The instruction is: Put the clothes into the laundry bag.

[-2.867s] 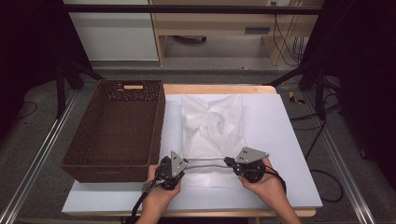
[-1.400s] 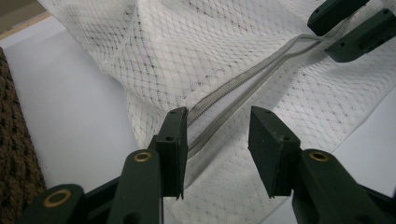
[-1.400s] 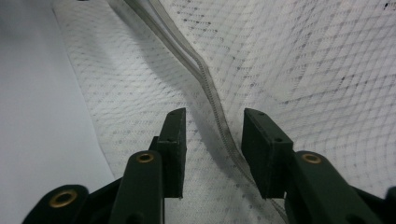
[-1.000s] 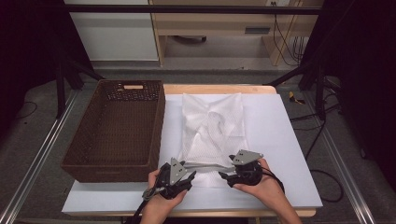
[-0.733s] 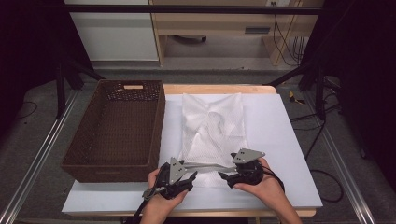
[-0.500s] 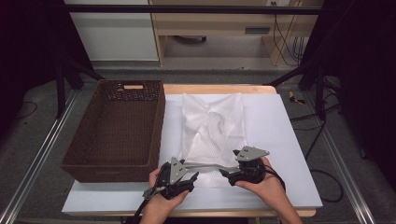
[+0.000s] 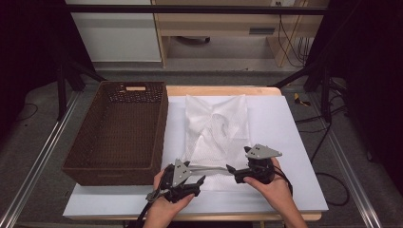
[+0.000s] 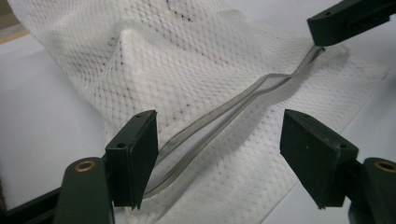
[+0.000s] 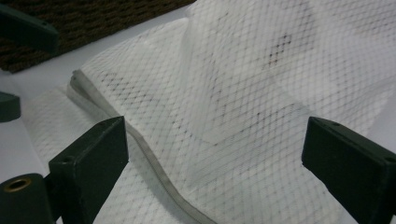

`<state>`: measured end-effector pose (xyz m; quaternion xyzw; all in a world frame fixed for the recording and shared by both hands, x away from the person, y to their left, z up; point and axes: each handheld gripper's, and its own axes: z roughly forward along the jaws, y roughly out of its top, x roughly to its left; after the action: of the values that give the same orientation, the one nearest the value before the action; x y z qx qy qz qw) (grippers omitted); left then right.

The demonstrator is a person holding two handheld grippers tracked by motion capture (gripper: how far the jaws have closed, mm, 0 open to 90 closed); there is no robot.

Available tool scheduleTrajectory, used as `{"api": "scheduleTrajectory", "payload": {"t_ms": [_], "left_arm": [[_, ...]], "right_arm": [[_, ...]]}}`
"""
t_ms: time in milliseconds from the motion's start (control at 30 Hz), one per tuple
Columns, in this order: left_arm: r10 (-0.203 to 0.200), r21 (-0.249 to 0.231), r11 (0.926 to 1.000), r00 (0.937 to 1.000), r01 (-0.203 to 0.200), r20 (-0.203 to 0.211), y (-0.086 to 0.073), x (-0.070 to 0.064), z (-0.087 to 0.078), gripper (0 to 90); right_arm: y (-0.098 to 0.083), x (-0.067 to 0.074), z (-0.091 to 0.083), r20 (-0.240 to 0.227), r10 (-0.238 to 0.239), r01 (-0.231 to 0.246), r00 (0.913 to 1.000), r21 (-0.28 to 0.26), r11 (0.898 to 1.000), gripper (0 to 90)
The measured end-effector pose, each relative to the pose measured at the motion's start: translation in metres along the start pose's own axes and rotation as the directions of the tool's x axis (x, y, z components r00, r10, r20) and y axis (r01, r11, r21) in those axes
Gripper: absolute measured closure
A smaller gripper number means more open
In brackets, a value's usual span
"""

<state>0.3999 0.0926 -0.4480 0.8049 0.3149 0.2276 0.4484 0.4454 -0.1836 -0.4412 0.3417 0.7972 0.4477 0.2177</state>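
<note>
- Both my grippers have just been opening: the left gripper [image 7: 198, 180] stands with jaws apart over the grey hem [image 8: 224, 114] of the white mesh bag [image 7: 216, 130], which runs between them, seemingly unpressed.
- My right gripper [image 7: 231, 170] is spread wide too, its pads clear of the mesh on either side.
- Since a second ago the hem has slackened and sagged onto the tabletop [image 7: 290, 142] near its front edge, so I judge the bag released and laid down.
- The bag lies flat, stretching from the front edge towards the back edge, just beside the basket.
- The brown wicker basket [image 7: 119, 133], along the left edge, looks empty inside.
</note>
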Motion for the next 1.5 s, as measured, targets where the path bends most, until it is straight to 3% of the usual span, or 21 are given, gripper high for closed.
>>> {"api": "scheduleTrajectory", "payload": {"t_ms": [333, 667, 1133, 1333, 1500], "left_arm": [[-0.051, -0.013, 0.9986, 0.9975, 0.052, 0.049, 0.012, -0.003, -0.008, 13.6], [-0.071, -0.055, 0.9957, 0.9963, 0.074, 0.048, 0.027, 0.002, -0.026, 8.9], [-0.091, -0.113, 0.9899, 0.9951, 0.086, -0.04, 0.038, 0.023, -0.05, 8.7], [-0.109, -0.138, 0.9856, 0.9912, 0.097, -0.076, 0.041, 0.037, -0.062, 8.4], [-0.128, -0.151, 0.9826, 0.9837, 0.108, -0.127, 0.043, 0.05, -0.073, 6.8]], "right_arm": [[0.003, -0.01, -0.01, 0.093, 0.064, -0.057, 0.9936, -0.072, 0.996, 6.2], [0.0, -0.032, -0.026, 0.18, 0.159, -0.133, 0.9708, -0.148, 0.98, 6.1], [-0.013, -0.061, -0.042, 0.246, 0.231, -0.194, 0.9413, -0.166, 0.967, 5.9], [-0.019, -0.072, -0.047, 0.272, 0.251, -0.209, 0.929, -0.172, 0.963, 5.8], [-0.023, -0.078, -0.051, 0.286, 0.261, -0.217, 0.9221, -0.176, 0.96, 5.8]]}}
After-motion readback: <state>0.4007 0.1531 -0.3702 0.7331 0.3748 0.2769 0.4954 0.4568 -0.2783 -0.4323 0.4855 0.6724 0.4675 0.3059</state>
